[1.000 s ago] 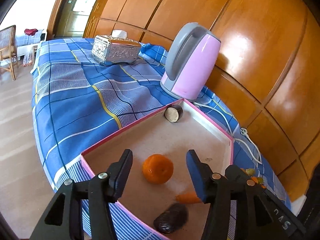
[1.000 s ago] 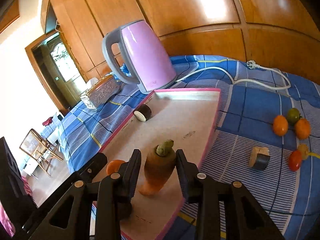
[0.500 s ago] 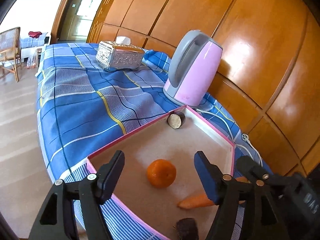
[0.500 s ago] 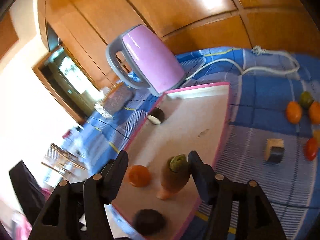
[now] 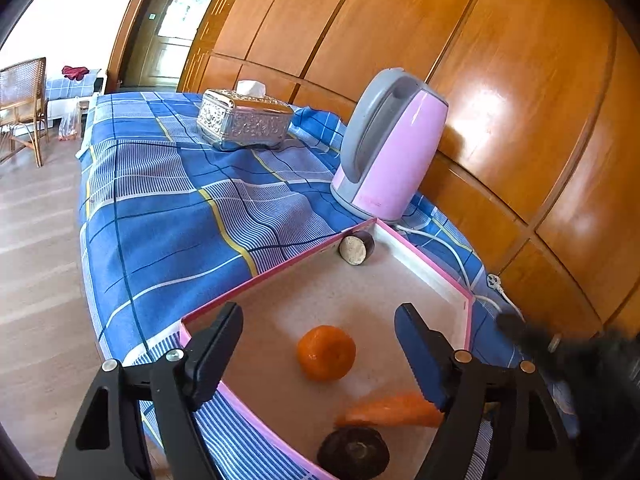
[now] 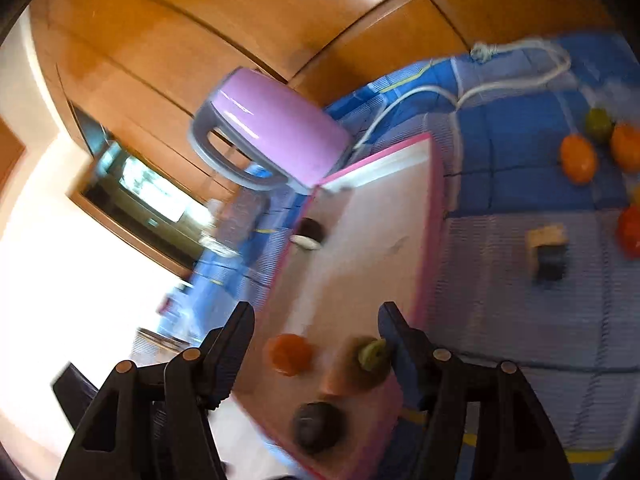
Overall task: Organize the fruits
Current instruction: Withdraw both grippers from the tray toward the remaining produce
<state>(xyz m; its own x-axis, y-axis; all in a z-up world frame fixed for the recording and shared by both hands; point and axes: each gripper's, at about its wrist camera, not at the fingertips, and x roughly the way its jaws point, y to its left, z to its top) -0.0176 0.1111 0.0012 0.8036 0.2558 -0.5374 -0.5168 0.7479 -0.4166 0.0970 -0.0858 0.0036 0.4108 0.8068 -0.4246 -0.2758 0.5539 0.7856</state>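
Observation:
A pink-rimmed tray [image 5: 280,268] lies on the blue checked cloth. On its floor lie a tangerine [image 5: 326,353], a carrot [image 5: 390,411], a dark round fruit [image 5: 354,452] and, in the far corner, a cut dark piece [image 5: 356,247]. My left gripper [image 5: 319,314] hovers over the tray's near end, its jaws opening, with the tangerine lying free just ahead of them. In the tilted, blurred right wrist view, my right gripper [image 6: 316,312] is also opening. The carrot [image 6: 360,368] lies loose in the tray [image 6: 436,216] beside its right finger, next to the tangerine [image 6: 289,354].
A pink kettle [image 5: 390,148] stands behind the tray, its white cord [image 5: 452,248] trailing along the wooden wall. A silver tissue box [image 5: 244,124] sits farther back. Right of the tray lie loose fruits [image 6: 578,158] and a cut block [image 6: 548,248]. The cloth's edge drops to the floor on the left.
My right gripper opened and let go of the carrot, which now lies in the tray; its view rolled and blurred. My left gripper's jaws spread wider around the resting tangerine.

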